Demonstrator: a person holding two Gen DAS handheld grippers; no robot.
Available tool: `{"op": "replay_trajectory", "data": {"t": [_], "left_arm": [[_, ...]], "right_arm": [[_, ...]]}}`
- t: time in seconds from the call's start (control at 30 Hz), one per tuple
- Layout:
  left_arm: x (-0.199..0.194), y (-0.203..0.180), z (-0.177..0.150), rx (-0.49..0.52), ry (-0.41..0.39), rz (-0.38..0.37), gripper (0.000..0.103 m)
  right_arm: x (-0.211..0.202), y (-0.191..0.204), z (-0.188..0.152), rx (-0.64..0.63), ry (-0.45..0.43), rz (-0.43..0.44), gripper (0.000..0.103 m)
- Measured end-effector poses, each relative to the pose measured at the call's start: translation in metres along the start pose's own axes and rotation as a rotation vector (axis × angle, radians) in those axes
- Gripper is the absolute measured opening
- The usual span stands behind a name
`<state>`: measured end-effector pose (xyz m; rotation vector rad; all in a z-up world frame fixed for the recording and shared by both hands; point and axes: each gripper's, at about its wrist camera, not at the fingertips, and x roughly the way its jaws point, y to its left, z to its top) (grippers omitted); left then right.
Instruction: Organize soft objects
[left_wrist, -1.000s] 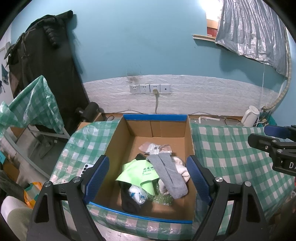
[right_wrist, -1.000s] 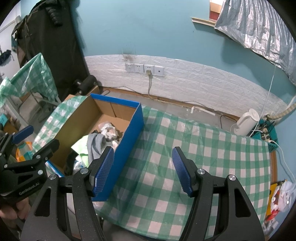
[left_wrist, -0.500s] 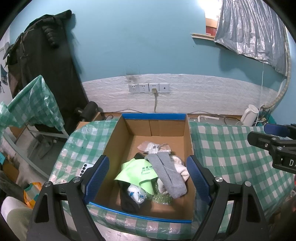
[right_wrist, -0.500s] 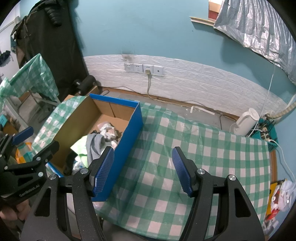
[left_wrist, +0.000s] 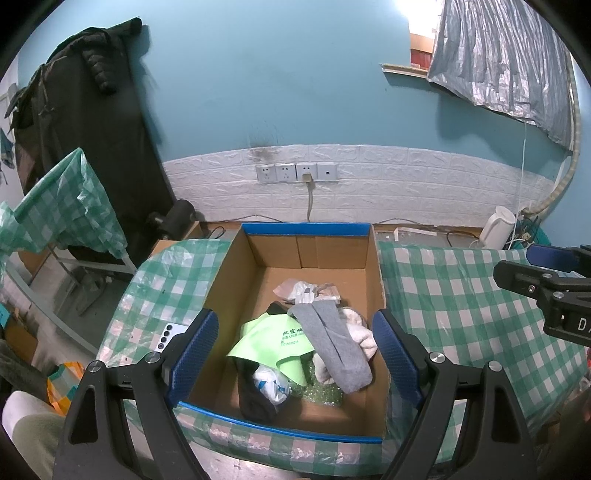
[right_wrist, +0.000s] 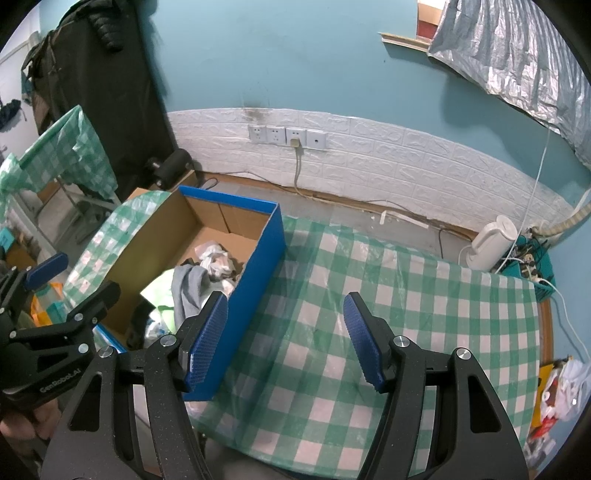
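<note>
- The worktop (right_wrist: 424, 314), under a green-and-white checked cover, is carrying everything; its right half is lying bare.
- A box (left_wrist: 376, 280) of cardboard with blue outer walls is sitting open on the worktop's left half, its near wall along the front edge.
- The left claw (left_wrist: 293, 350) is hovering over the box's near wall with its jaws spread wide, holding nothing.
- The right claw (right_wrist: 284, 339) is hanging over the cover just right of the box, its jaws standing well apart with only cloth showing between them.
- A grey sock (left_wrist: 332, 339) is lying folded on top of the heap inside the box, slanting toward the near right corner.
- A lime cloth (left_wrist: 273, 341) with printed lettering is resting left of the sock, touching it.
- A black cloth (left_wrist: 255, 400) is lying at the heap's near end, by the box's front wall.
- A white cloth (left_wrist: 360, 330) is peeking out at the sock's right side.
- A crumpled pale bag (left_wrist: 306, 288) is sitting behind the sock, toward the box's back wall.
- A phone (left_wrist: 168, 334) is lying on the cover near the worktop's left edge, just beside the box.
</note>
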<state>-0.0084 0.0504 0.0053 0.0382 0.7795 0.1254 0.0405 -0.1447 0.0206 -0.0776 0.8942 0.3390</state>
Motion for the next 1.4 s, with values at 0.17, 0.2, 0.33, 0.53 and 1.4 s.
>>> {"op": "replay_trajectory", "data": {"t": [0.17, 0.2, 0.33, 0.53, 1.4], "left_arm": [[0.001, 0.000, -0.003, -0.003, 0.006, -0.004, 0.087], [0.001, 0.001, -0.003, -0.004, 0.006, -0.005, 0.087], [0.002, 0.001, -0.003, -0.004, 0.006, -0.007, 0.087], [0.002, 0.001, -0.003, -0.001, 0.007, -0.009, 0.087], [0.010, -0.005, -0.005, -0.008, 0.027, -0.017, 0.087]], "right_arm": [[0.000, 0.000, 0.000, -0.002, 0.000, 0.000, 0.065], [0.000, 0.000, 0.000, -0.002, 0.000, 0.000, 0.065], [0.000, 0.000, -0.001, -0.001, 0.001, -0.001, 0.065], [0.000, 0.000, 0.000, -0.001, 0.002, 0.000, 0.065], [0.002, -0.006, -0.007, 0.000, 0.008, 0.000, 0.065]]}}
